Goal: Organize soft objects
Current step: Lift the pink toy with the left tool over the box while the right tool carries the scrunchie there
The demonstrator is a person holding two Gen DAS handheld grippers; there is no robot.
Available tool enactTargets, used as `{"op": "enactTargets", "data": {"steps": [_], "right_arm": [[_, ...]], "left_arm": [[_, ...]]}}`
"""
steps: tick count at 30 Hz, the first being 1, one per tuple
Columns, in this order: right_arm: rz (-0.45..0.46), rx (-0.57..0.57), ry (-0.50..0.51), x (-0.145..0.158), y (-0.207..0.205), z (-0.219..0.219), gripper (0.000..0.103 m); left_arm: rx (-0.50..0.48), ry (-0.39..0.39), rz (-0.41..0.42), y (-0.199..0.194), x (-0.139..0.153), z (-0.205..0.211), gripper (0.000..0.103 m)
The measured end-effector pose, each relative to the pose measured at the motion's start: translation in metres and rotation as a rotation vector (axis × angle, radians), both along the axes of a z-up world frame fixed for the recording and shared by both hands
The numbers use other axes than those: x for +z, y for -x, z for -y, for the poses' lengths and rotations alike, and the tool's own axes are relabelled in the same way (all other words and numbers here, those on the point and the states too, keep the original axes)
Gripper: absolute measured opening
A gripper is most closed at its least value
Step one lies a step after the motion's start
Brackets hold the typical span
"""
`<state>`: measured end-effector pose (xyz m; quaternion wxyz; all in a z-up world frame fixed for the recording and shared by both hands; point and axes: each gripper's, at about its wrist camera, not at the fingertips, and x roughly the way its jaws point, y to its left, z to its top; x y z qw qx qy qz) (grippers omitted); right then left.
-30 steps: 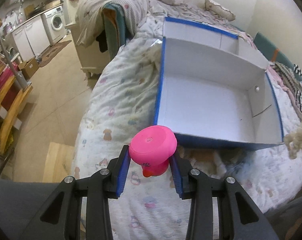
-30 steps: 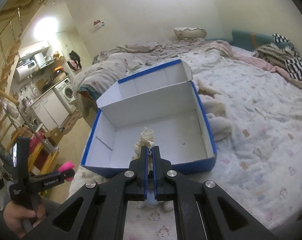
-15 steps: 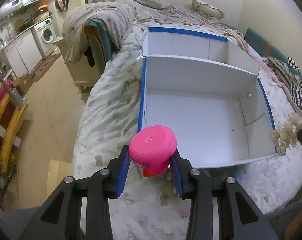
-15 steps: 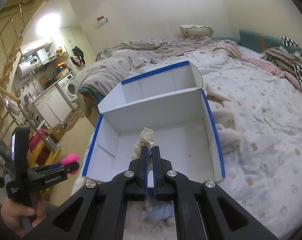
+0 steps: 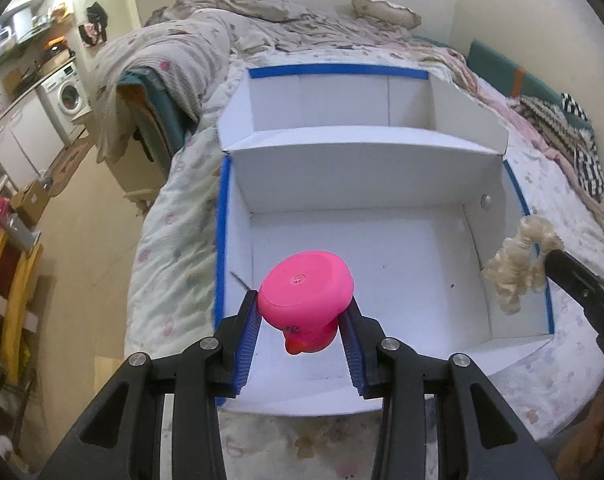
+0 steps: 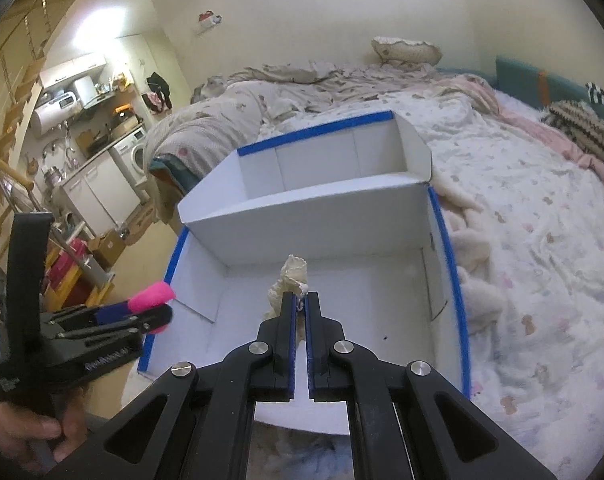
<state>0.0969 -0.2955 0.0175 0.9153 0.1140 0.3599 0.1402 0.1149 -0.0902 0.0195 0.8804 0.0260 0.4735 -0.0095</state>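
A white cardboard box with blue taped edges [image 5: 381, 184] [image 6: 313, 216] lies open on the bed, its lid standing behind. My left gripper [image 5: 303, 308] is shut on a pink rubber duck [image 5: 305, 292], held above the box's near left part; in the right wrist view the pink rubber duck [image 6: 152, 294] shows at the left gripper [image 6: 158, 312] over the box's left wall. My right gripper [image 6: 300, 300] is shut on a cream fluffy toy [image 6: 288, 280] above the box floor. In the left wrist view that cream fluffy toy [image 5: 513, 268] hangs over the box's right wall.
The bed [image 6: 541, 240] has a patterned sheet, a rumpled duvet [image 5: 174, 52] and a pillow [image 6: 405, 50] at the back. Cream plush things [image 6: 473, 264] lie against the box's right side. Left of the bed are bare floor, a washing machine [image 5: 68, 94] and a yellow rack [image 5: 10, 280].
Both grippers have moved forward from the box's near edge to above its inside, each still holding its toy. The box looms larger in both views.
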Motion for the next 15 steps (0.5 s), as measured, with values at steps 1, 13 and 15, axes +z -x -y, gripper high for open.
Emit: {"op": "enactTargets", "data": {"steps": [1, 13, 15], "right_arm": [[-0.006, 0.000, 0.001, -0.004, -0.002, -0.001, 0.006], [-0.195, -0.001, 0.008, -0.057, -0.024, 0.000, 0.006], [-0.220, 0.002, 0.005, -0.063, -0.025, -0.001, 0.006]], "left_arm": [[-0.003, -0.003, -0.005, -0.003, -0.003, 0.002, 0.035], [-0.026, 0.017, -0.054, -0.026, -0.052, 0.018, 0.035], [-0.044, 0.013, -0.043, -0.026, -0.054, 0.023, 0.035]]}}
